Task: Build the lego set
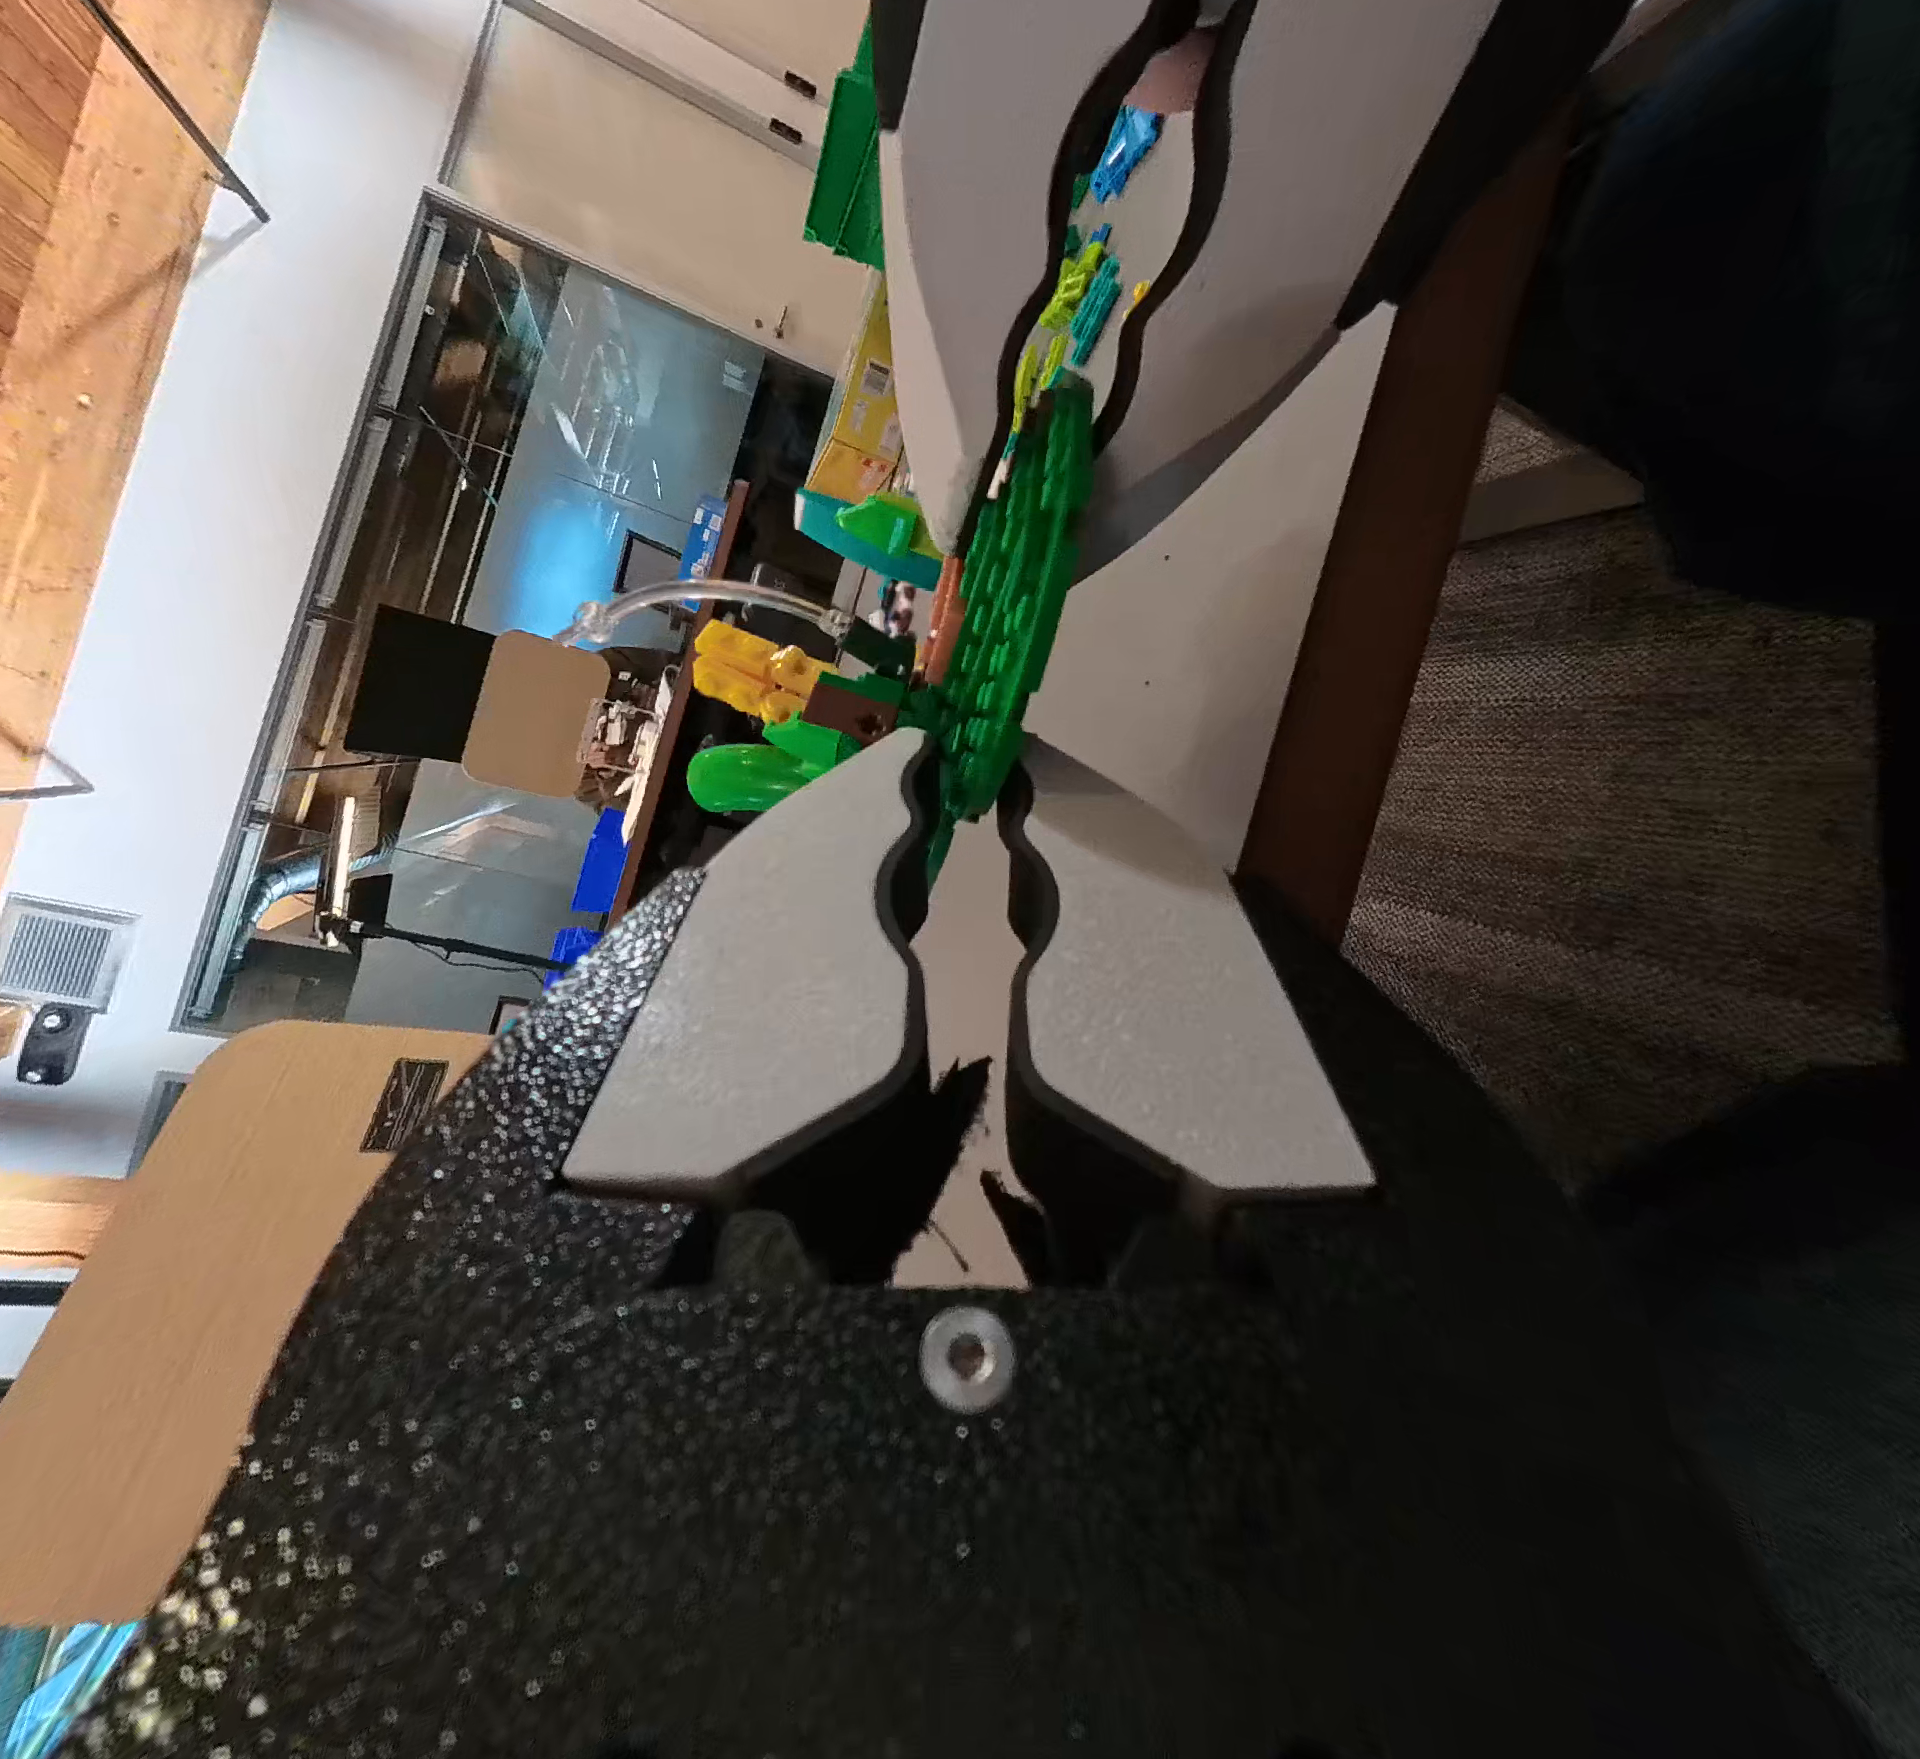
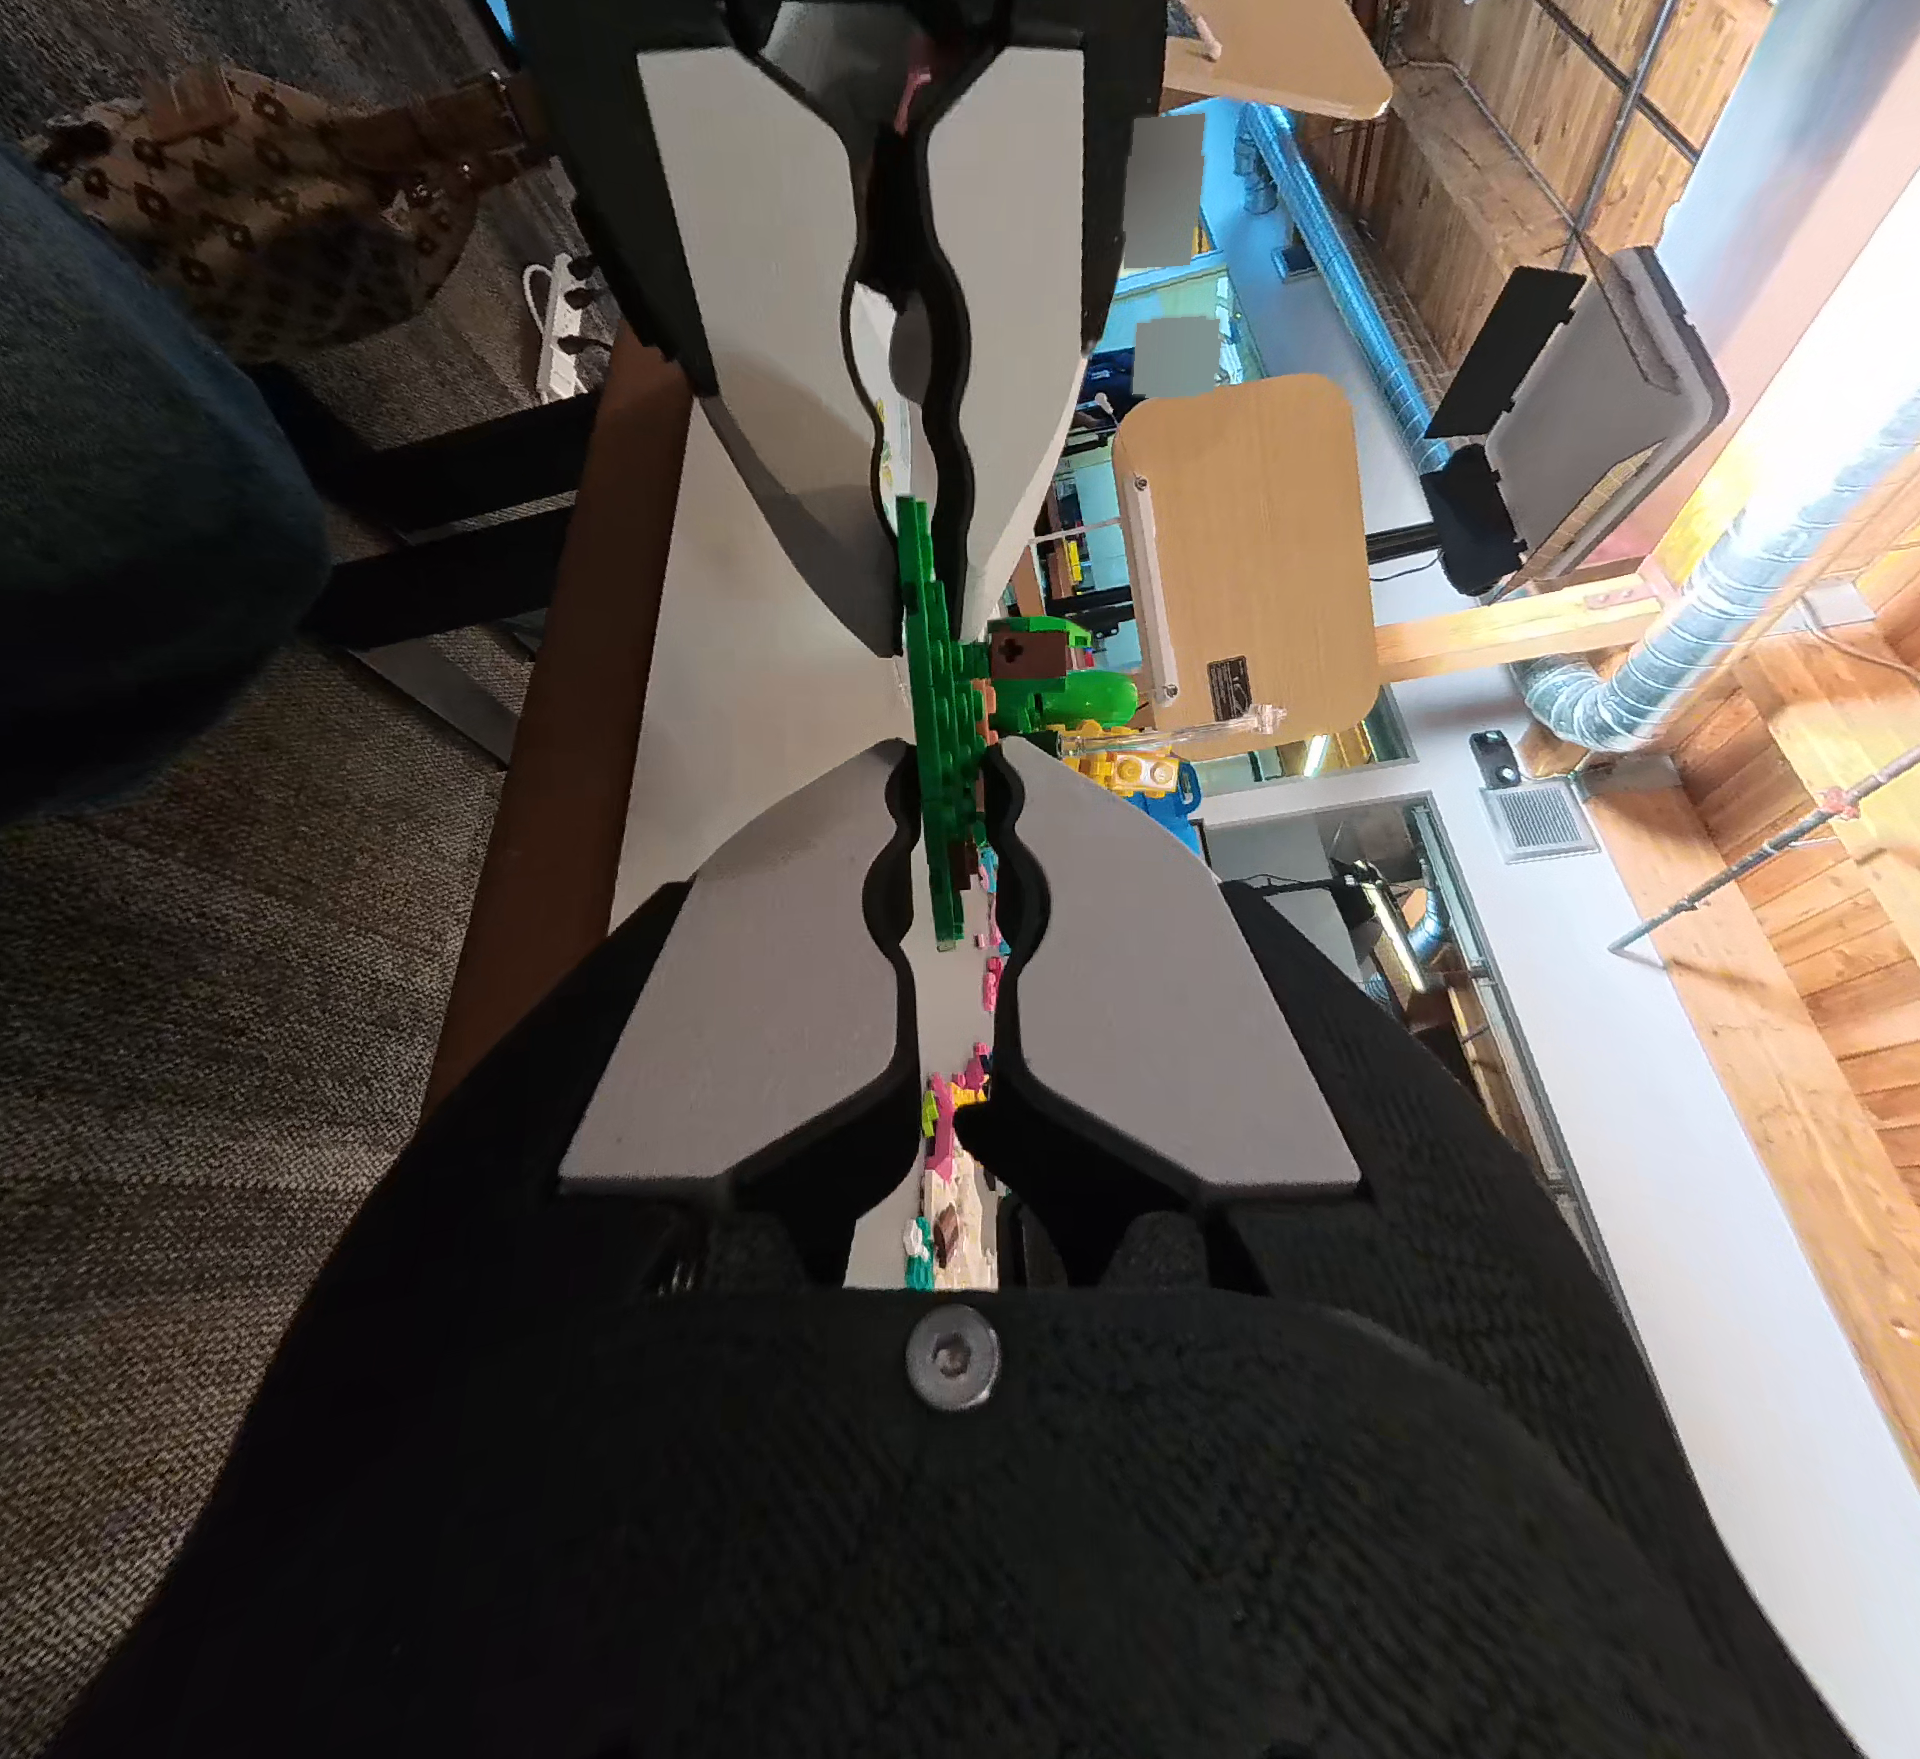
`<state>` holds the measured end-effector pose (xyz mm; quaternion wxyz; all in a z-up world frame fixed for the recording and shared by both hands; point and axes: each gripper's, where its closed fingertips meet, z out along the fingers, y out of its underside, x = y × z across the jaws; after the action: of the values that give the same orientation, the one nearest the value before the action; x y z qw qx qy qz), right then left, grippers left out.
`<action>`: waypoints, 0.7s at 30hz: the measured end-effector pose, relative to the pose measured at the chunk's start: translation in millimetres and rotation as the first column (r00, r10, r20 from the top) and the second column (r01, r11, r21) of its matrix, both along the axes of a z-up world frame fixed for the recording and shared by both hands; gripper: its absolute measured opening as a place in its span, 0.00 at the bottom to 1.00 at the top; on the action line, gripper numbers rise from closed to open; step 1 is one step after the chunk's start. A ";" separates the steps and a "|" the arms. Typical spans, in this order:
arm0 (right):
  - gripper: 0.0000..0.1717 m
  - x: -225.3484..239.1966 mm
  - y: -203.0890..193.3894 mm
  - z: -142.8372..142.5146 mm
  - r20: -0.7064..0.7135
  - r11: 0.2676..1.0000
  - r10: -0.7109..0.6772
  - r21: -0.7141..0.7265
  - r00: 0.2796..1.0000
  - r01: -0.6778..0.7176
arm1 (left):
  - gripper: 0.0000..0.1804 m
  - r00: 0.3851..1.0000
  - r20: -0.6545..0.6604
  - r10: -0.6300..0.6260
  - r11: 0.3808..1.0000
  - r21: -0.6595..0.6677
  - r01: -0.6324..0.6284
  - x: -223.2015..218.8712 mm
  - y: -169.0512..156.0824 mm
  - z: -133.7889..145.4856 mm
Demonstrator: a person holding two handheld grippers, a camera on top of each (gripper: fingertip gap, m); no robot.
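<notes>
A green studded plate (image 1: 1018, 587) carries a brown block (image 1: 852, 707), a glossy green curved piece (image 1: 738, 774), yellow bricks (image 1: 743, 665) and a clear rod (image 1: 707, 592). It is held on edge over the white table (image 1: 1195, 618). My left gripper (image 1: 966, 779) is shut on the plate's near end. The right gripper (image 1: 1039, 431) clamps the far end. In the right wrist view my right gripper (image 2: 951, 774) is shut on the same plate (image 2: 940, 701), with the left gripper (image 2: 930, 608) clamped opposite. The brown block (image 2: 1029, 655) and green curved piece (image 2: 1091, 696) stick out to the right.
Loose teal and lime pieces (image 1: 1091, 296) and pink pieces (image 2: 956, 1107) lie on the table. A teal and lime build (image 1: 873, 530), a yellow box (image 1: 862, 400) and green plates (image 1: 847, 171) stand beyond. The table's brown edge (image 1: 1351, 566) borders grey carpet (image 1: 1610, 774). A tan chair back (image 2: 1247, 546) is behind. My left and right fingertips are right by each other.
</notes>
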<state>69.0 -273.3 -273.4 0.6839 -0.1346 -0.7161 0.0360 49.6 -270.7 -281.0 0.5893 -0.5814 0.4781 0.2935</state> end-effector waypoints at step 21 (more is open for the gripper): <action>0.06 -0.9 -3.3 2.0 -0.003 0.999 0.006 0.054 1.000 -0.006 | 0.05 0.989 -0.144 0.041 0.999 0.015 -0.039 -2.0 -2.4 0.6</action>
<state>68.1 -276.6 -271.4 0.6882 -0.1138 -0.7163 0.0187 47.6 -273.1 -280.4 0.5506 -0.5645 0.5061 0.3493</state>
